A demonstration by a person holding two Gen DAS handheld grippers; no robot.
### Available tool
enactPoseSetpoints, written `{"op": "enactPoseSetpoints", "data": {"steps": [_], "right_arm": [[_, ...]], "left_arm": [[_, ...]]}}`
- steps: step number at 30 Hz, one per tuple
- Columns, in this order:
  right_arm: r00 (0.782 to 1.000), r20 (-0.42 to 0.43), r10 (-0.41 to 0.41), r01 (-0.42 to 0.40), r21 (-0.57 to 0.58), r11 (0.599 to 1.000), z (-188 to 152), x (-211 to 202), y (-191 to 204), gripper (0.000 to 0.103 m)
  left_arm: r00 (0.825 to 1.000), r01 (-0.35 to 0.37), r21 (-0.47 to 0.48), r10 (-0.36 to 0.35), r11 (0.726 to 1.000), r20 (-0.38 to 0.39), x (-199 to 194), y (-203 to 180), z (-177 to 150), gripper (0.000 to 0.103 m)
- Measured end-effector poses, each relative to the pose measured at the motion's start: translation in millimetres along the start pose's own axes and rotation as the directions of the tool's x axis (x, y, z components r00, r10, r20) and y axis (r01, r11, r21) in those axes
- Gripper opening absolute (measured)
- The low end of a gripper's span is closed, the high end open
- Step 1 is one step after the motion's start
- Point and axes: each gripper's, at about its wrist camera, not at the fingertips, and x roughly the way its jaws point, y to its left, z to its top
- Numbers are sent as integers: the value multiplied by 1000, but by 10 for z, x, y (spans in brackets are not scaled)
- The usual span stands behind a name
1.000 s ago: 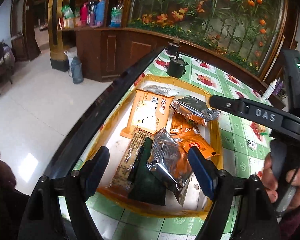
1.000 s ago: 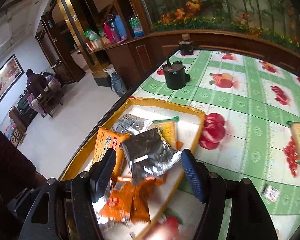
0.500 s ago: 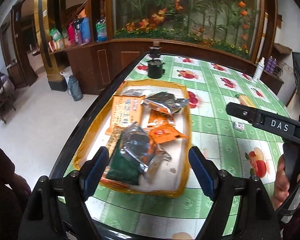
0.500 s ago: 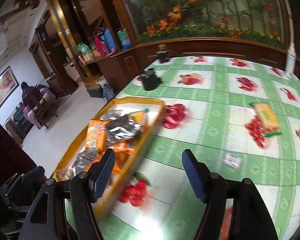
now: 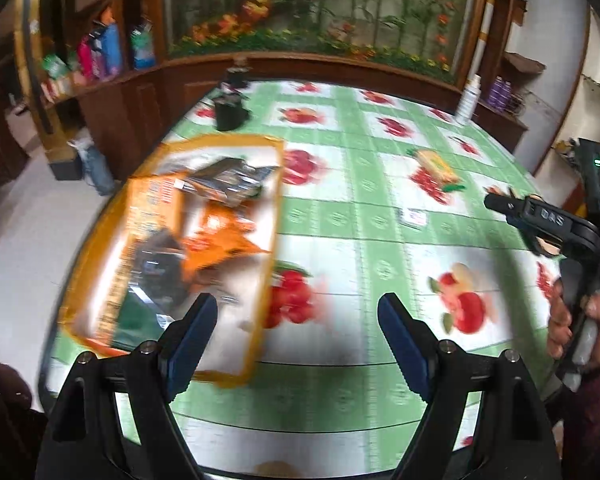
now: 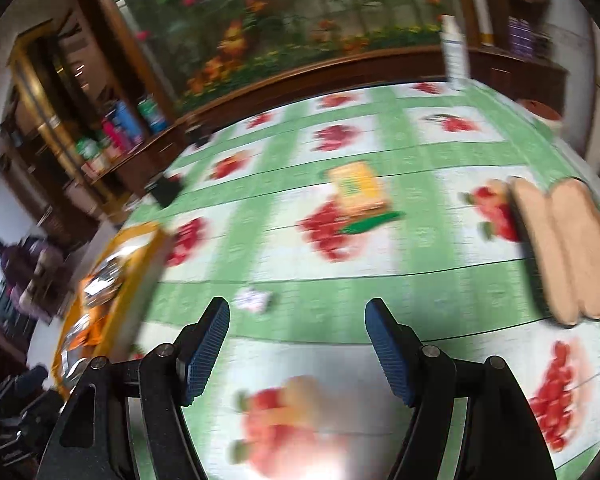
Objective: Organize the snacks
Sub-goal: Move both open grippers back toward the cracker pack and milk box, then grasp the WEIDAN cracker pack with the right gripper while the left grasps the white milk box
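An orange tray [image 5: 274, 216] sits at the table's left edge with several snack packets in it, orange [image 5: 216, 236], silver [image 5: 228, 180] and dark ones. It also shows at the left of the right wrist view [image 6: 148, 240]. A yellow packet with a green end [image 5: 436, 166] [image 6: 358, 190] and a small white wrapped sweet [image 5: 414, 216] [image 6: 254, 300] lie on the green fruit-print tablecloth. A pack of two tan buns [image 6: 564, 248] lies at the right. My left gripper [image 5: 298, 344] is open and empty beside the tray. My right gripper [image 6: 298, 350] is open and empty above the cloth, near the sweet.
A black pot [image 5: 230, 110] stands at the table's far left end. A white bottle [image 5: 470, 98] stands at the far right edge. A wooden cabinet and a flower mural run behind the table. The tiled floor drops off to the left.
Both grippers have swung right, away from the tray, over the tablecloth. The yellow packet, sweet and buns have come into the right wrist view. Both stay open.
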Motion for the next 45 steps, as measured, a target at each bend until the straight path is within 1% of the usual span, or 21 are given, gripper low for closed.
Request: {"op": "enactPoseSetpoints", "data": {"steps": [4,7,13,16,20,23,26,29,30,31,32,33,36,41,45], "right_arm": [[998,10,-67,66,65,996,133,32,-384,74],[996,5,-90,89,74,993,240,120,-492,74],[990,-25,-136,137,18,990,520,541,-449,74],[988,-42,-149,150,15,989,644,765,-421,74],[981,-59,-186,188,21,982,808,1028,-385,74],[977,-72,-200,203,30,979,861,1167,-365,74],[972,-105,-211,214,15,977,873,1330,-312,74],[964,-95,-249,248,-24,968,855,1395,-245,74],[962,-97,-257,254,-43,966,851,1408,-223,72],[959,-97,-267,261,-64,963,844,1412,-206,59],[955,-99,-281,272,-94,958,828,1405,-181,58],[952,-103,-286,277,-100,956,824,1399,-190,54],[956,-109,-271,266,-60,962,748,1275,-268,53],[964,-105,-243,246,8,969,550,993,-440,53],[970,-96,-222,227,42,973,410,807,-540,53]], "left_arm": [[998,51,13,-50,999,-32,146,-141,-11,82],[996,73,20,-72,997,-46,218,-215,-21,82],[994,93,32,-91,995,-67,310,-274,-12,82],[993,96,40,-93,995,-74,343,-291,-2,82],[993,87,52,-83,995,-83,395,-314,14,82],[993,81,51,-76,995,-91,439,-315,10,82],[992,86,46,-81,995,-99,460,-327,15,82],[992,91,56,-85,994,-95,450,-369,65,82],[991,100,60,-94,993,-97,454,-387,97,82],[989,111,60,-105,992,-100,469,-407,139,82],[987,122,58,-115,991,-108,501,-429,189,82],[986,129,54,-122,990,-117,534,-448,228,82],[980,155,39,-148,987,-136,688,-541,375,82],[985,117,100,-102,988,-140,1071,-813,551,82],[979,160,119,-142,980,-148,1396,-999,661,81]]}}
